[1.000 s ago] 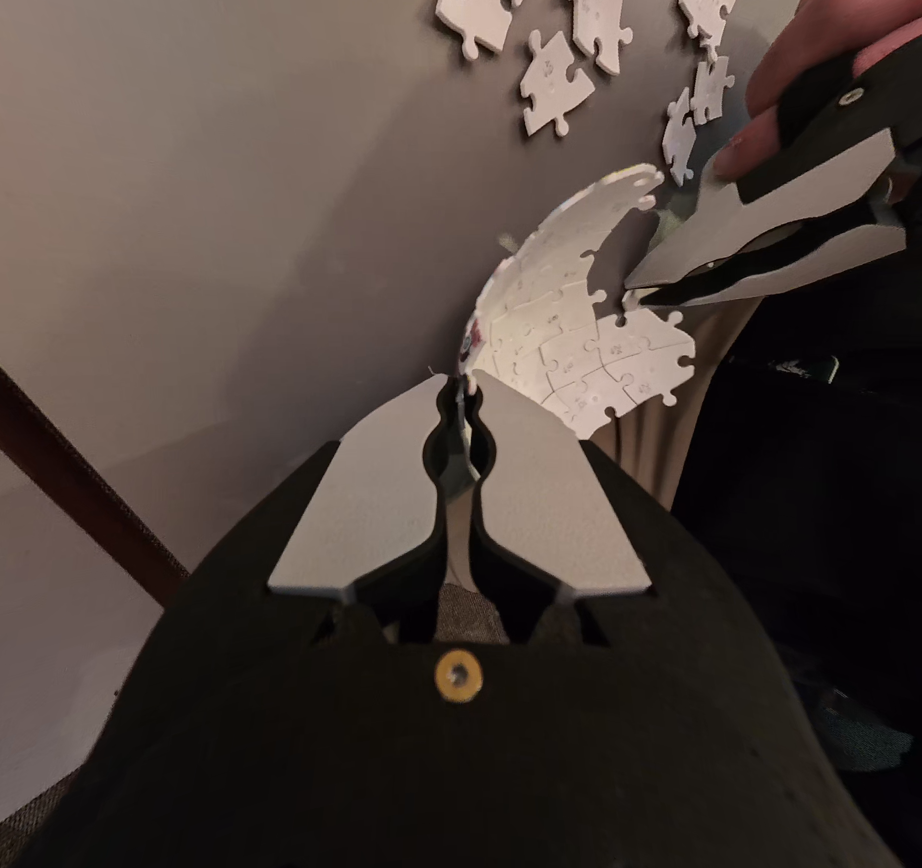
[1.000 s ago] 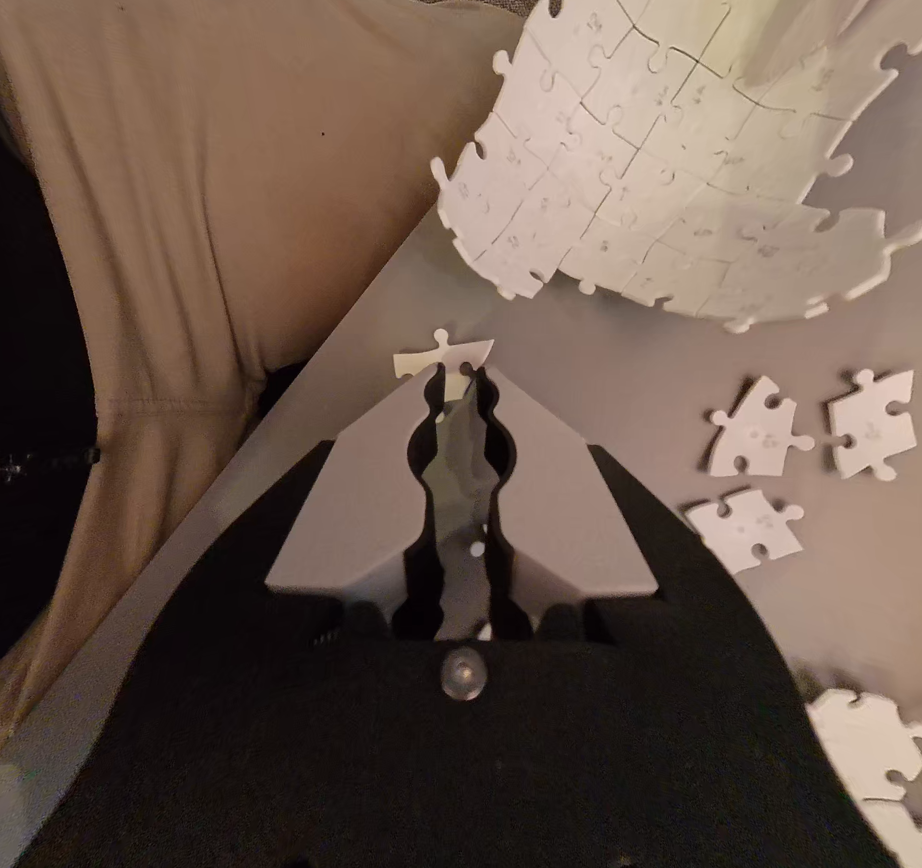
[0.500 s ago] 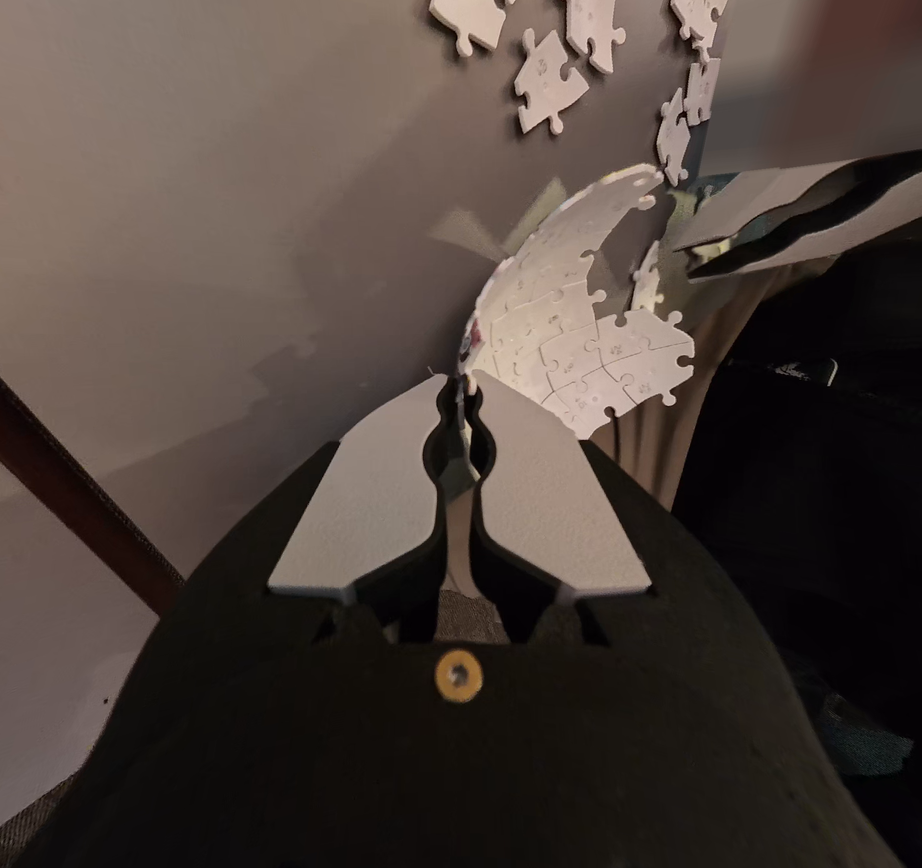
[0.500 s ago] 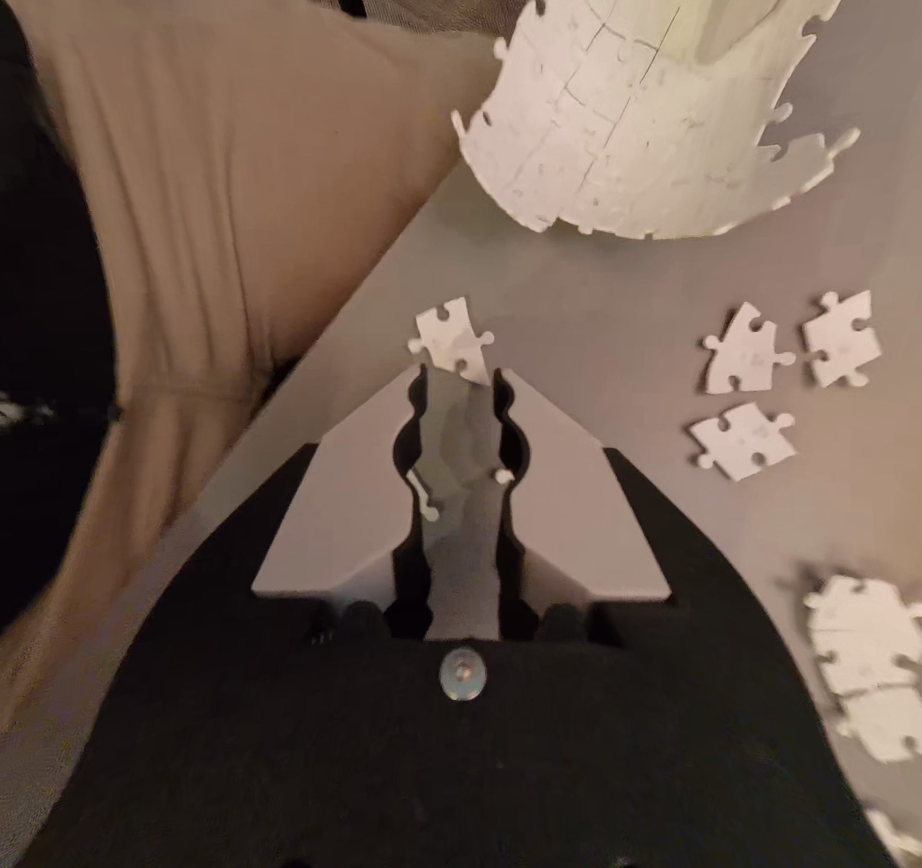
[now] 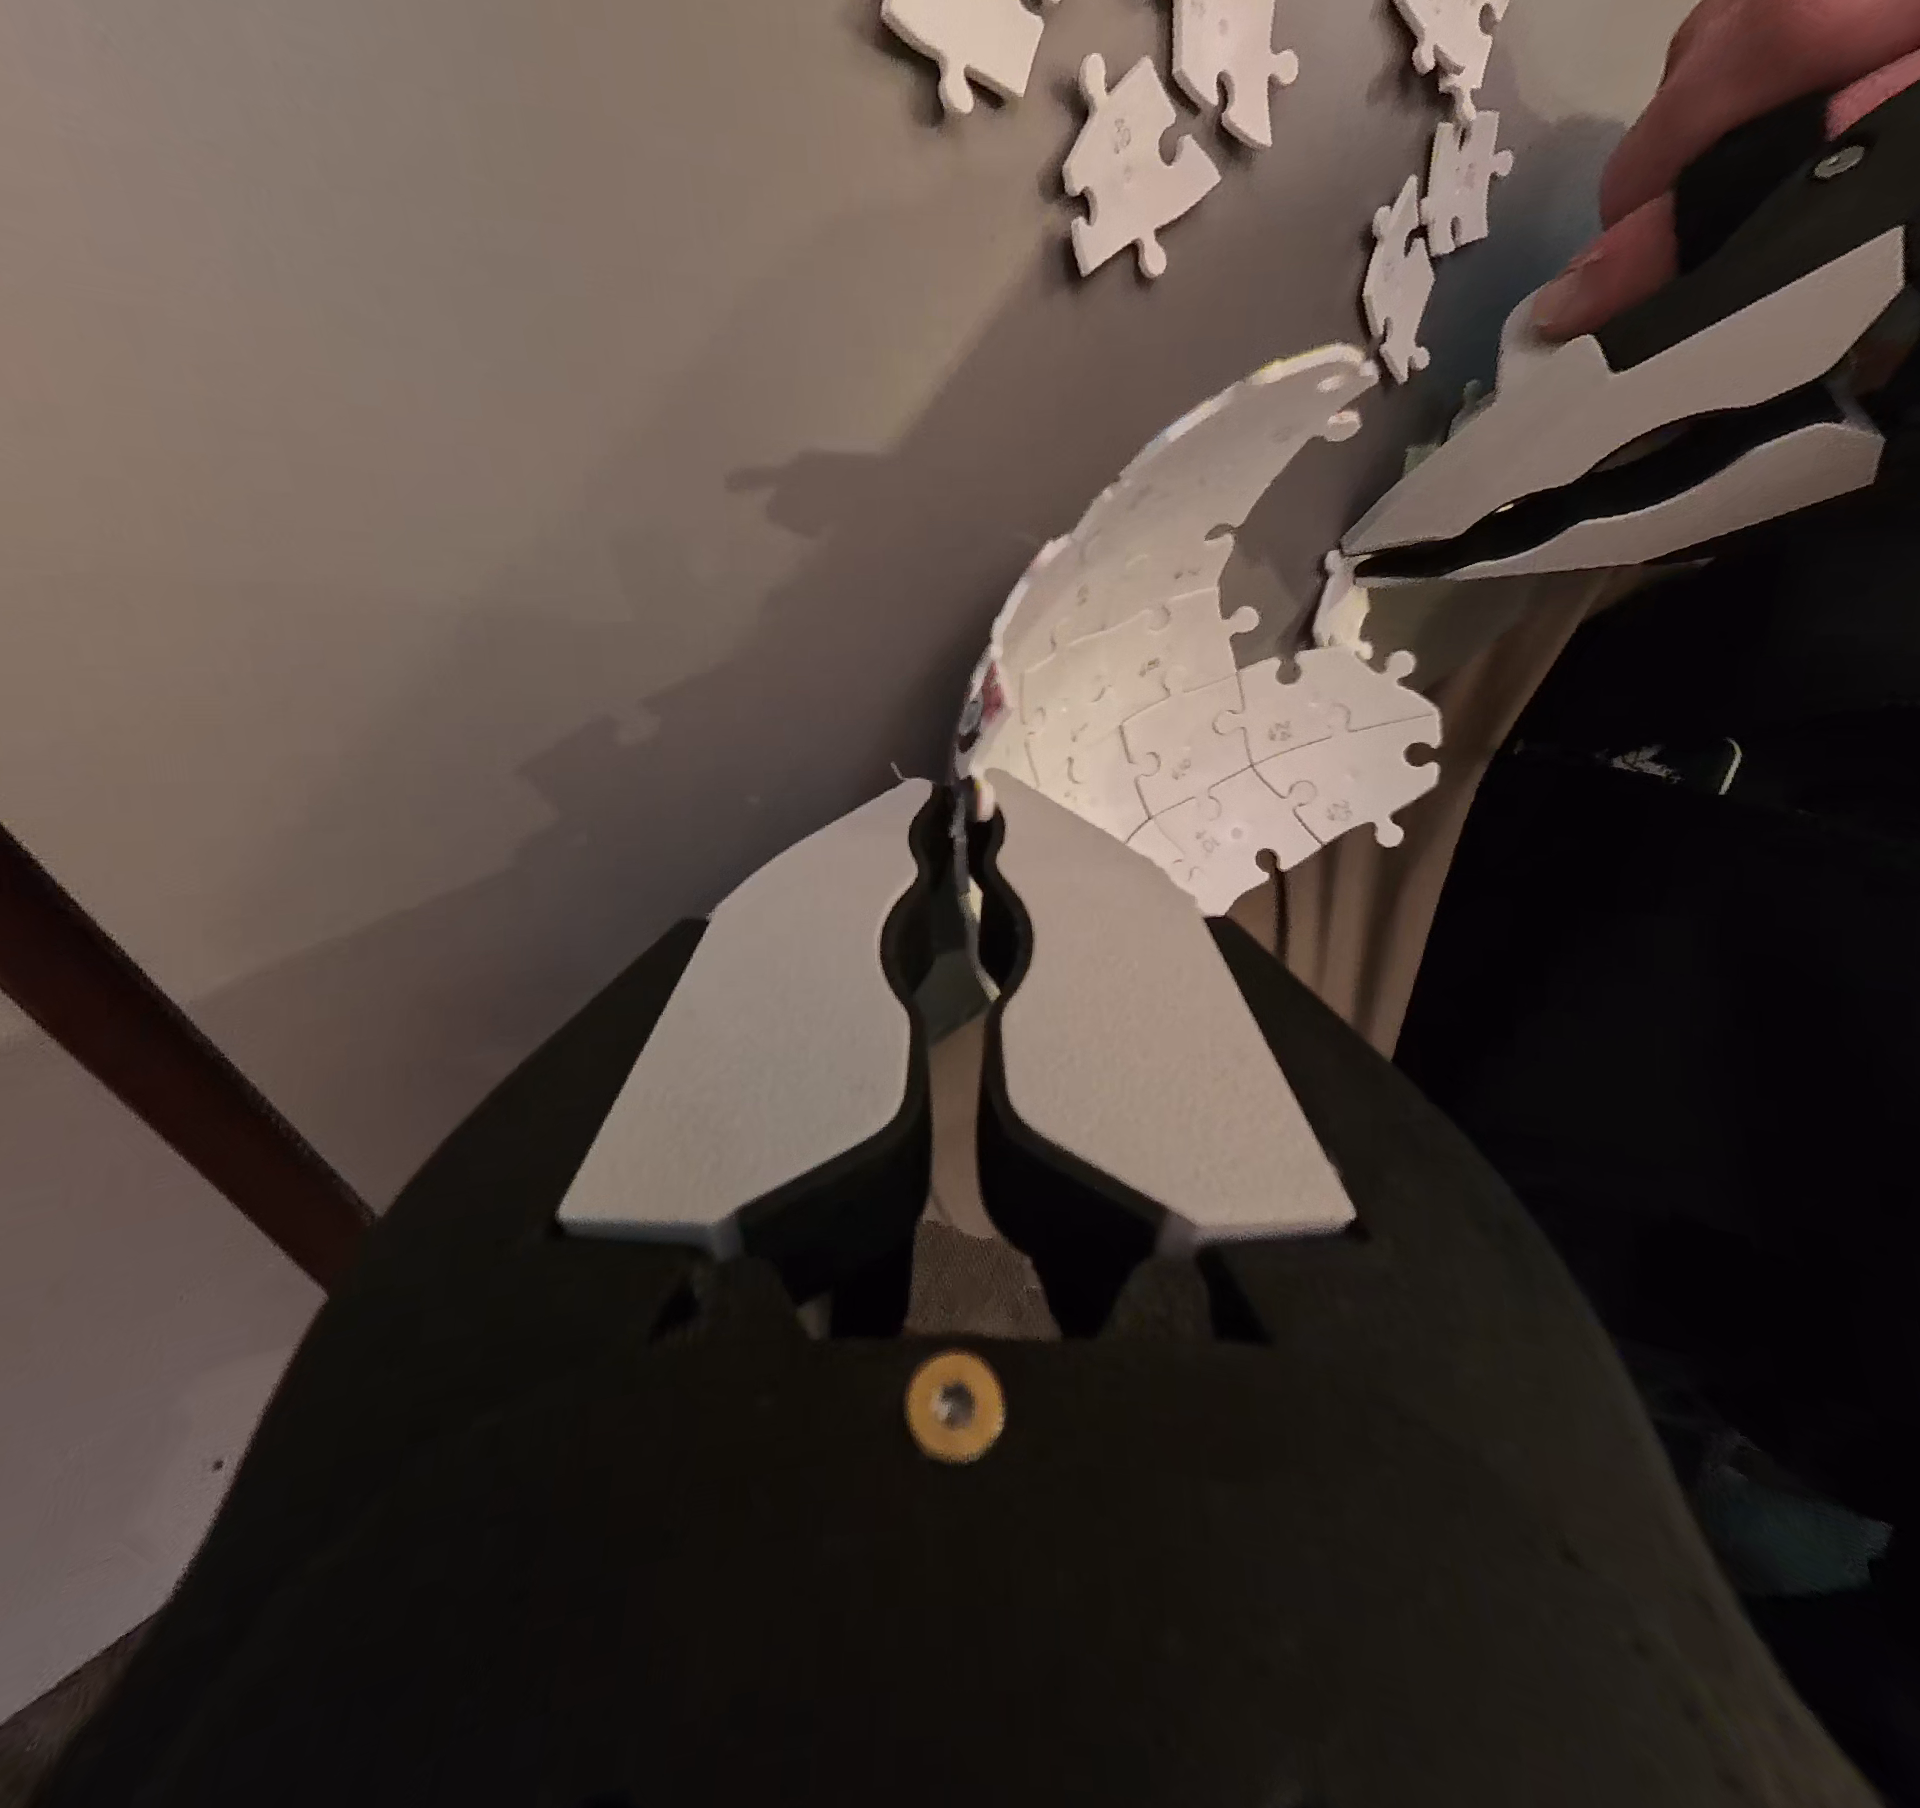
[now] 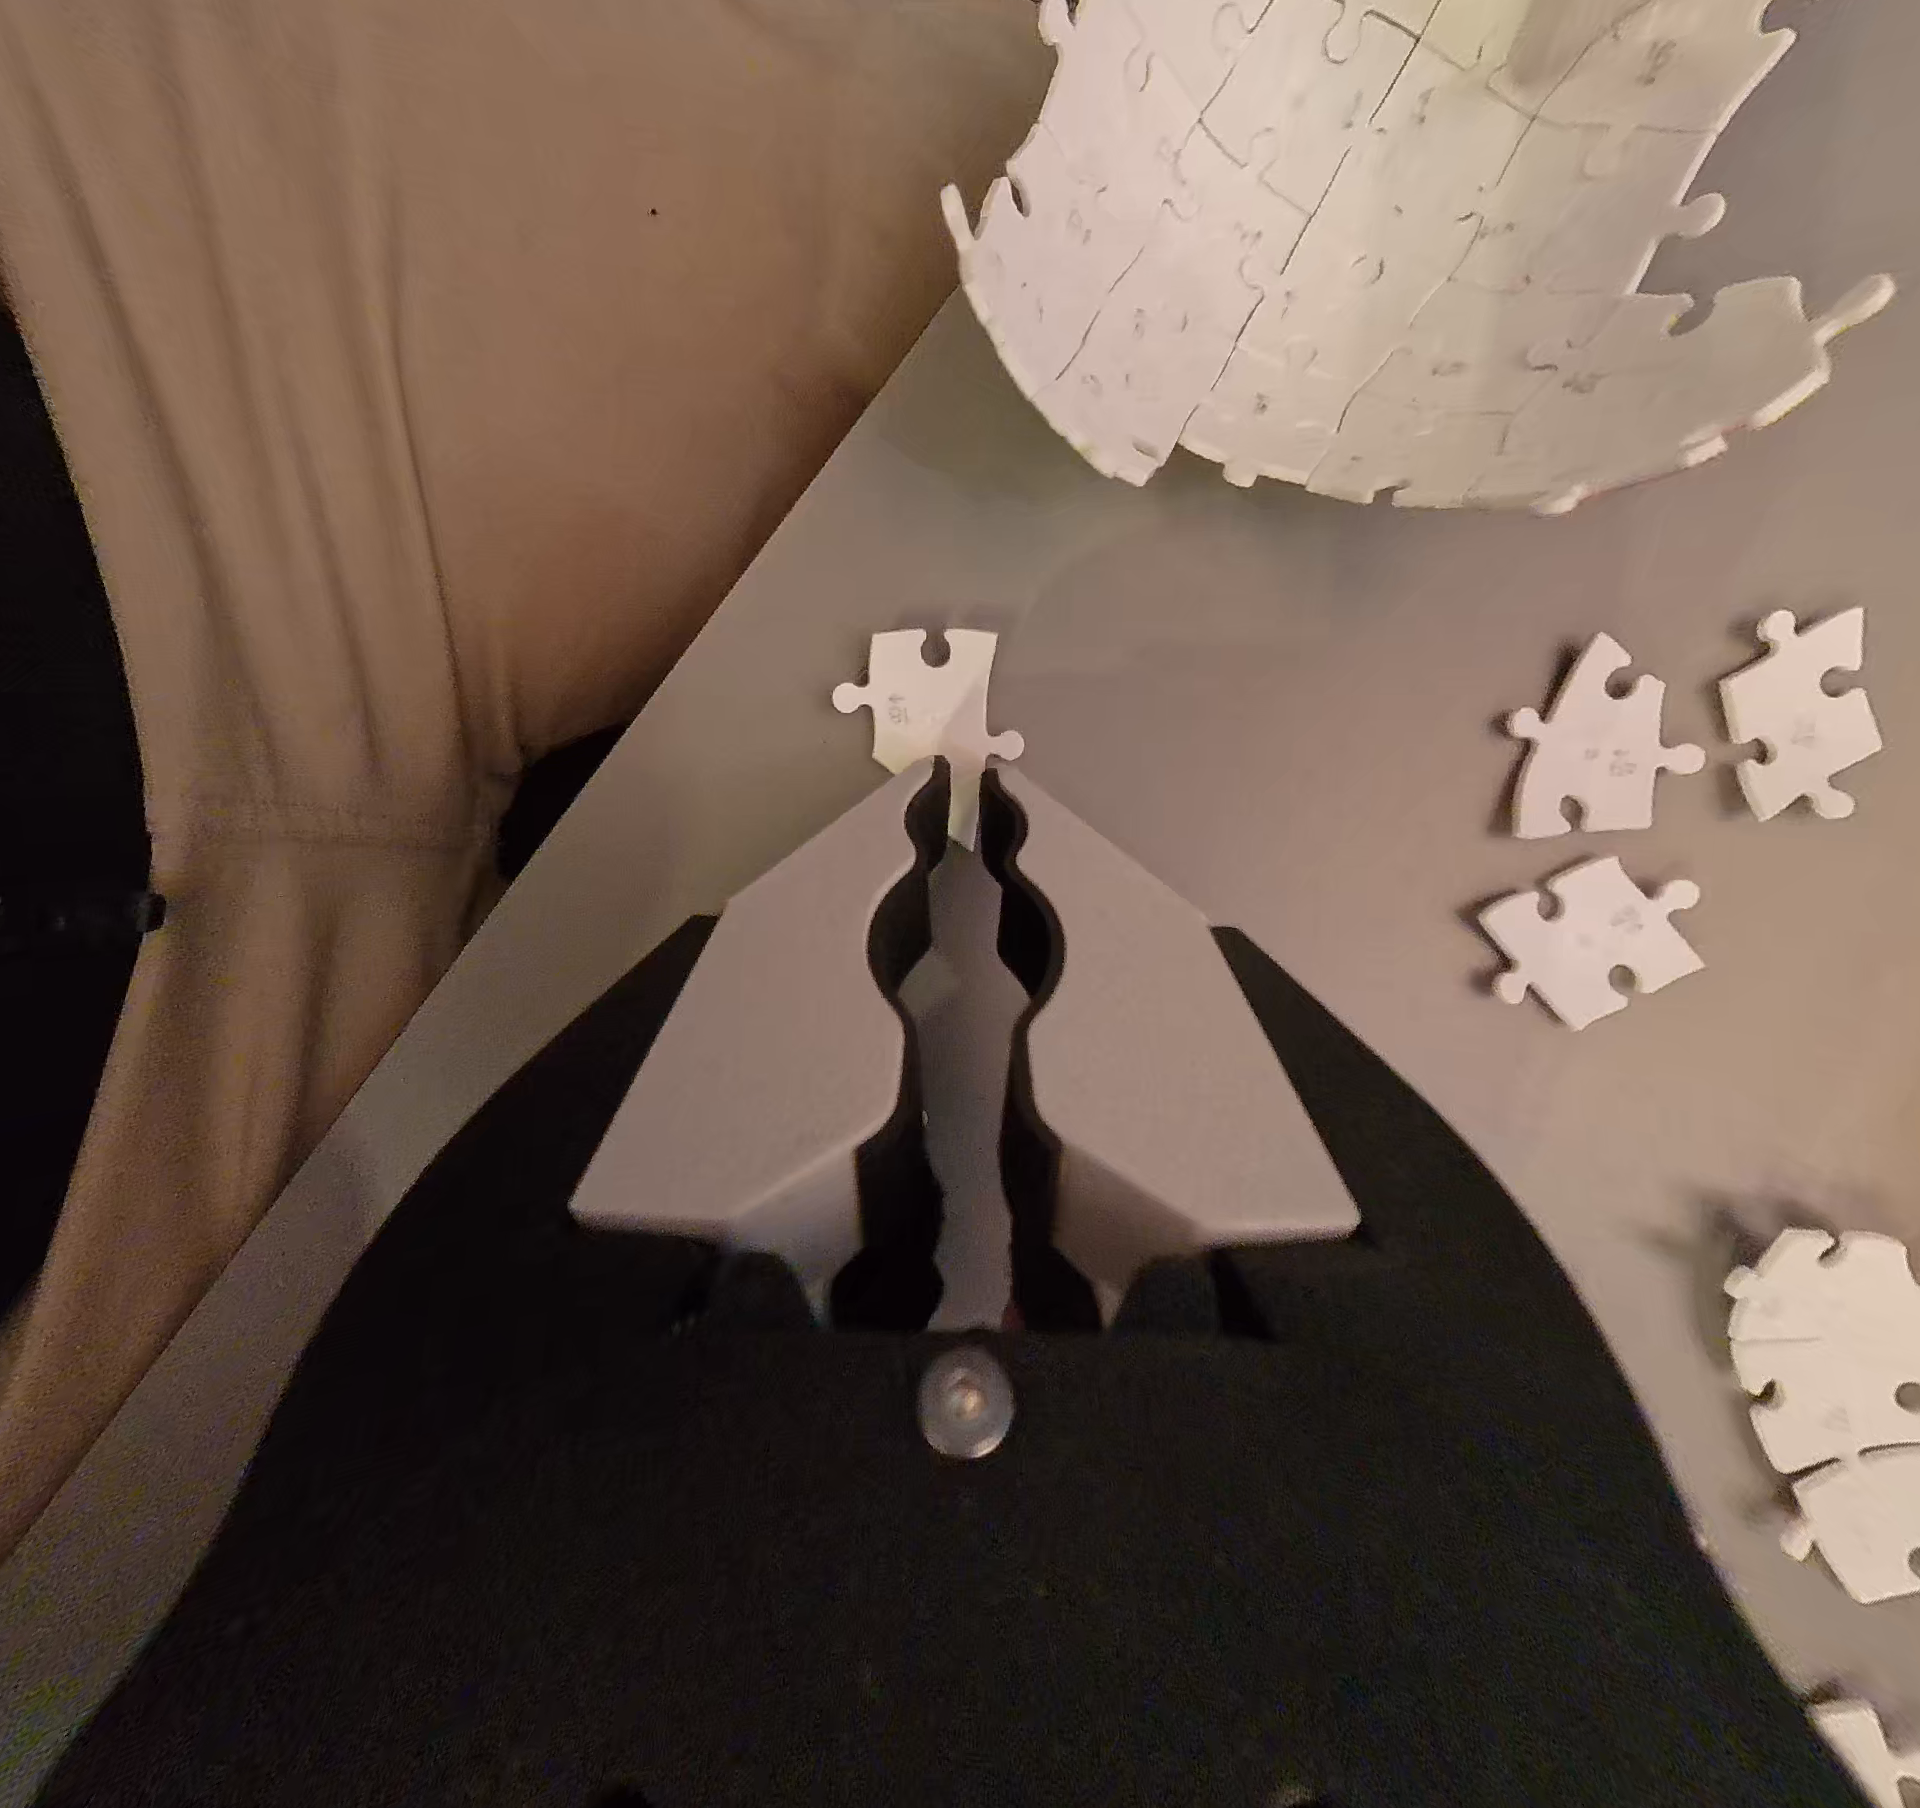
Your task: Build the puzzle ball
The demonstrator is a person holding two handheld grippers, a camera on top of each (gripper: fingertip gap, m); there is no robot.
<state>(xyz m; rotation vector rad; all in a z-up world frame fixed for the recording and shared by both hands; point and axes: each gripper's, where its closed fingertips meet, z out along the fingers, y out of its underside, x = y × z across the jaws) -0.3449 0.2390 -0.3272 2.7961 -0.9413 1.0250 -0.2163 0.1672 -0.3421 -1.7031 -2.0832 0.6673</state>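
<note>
A curved, part-built white puzzle ball shell (image 5: pixel 1195 688) hangs above the grey table. My left gripper (image 5: pixel 964 802) is shut on its lower edge. The shell also shows at the top of the right wrist view (image 6: pixel 1403 200). My right gripper (image 6: pixel 961 771) is shut on a single white puzzle piece (image 6: pixel 930 704) and holds it above the table near its edge. In the left wrist view the right gripper (image 5: pixel 1351 553) sits just right of the shell, with the piece (image 5: pixel 1340 610) at its tip close to the shell's rim.
Several loose white pieces (image 5: pixel 1132 169) lie on the grey table (image 5: pixel 416 408), also in the right wrist view (image 6: pixel 1600 750). Joined clusters (image 6: pixel 1839 1384) lie at right. A person's tan shirt (image 6: pixel 364 356) is beyond the table edge. A hand (image 5: pixel 1714 96) holds the right gripper. Left tips to right tips: about 15 cm.
The right gripper opened, let the piece turn, then shut on it again at another corner. It drew away from the shell and came back beside it. The left gripper held still.
</note>
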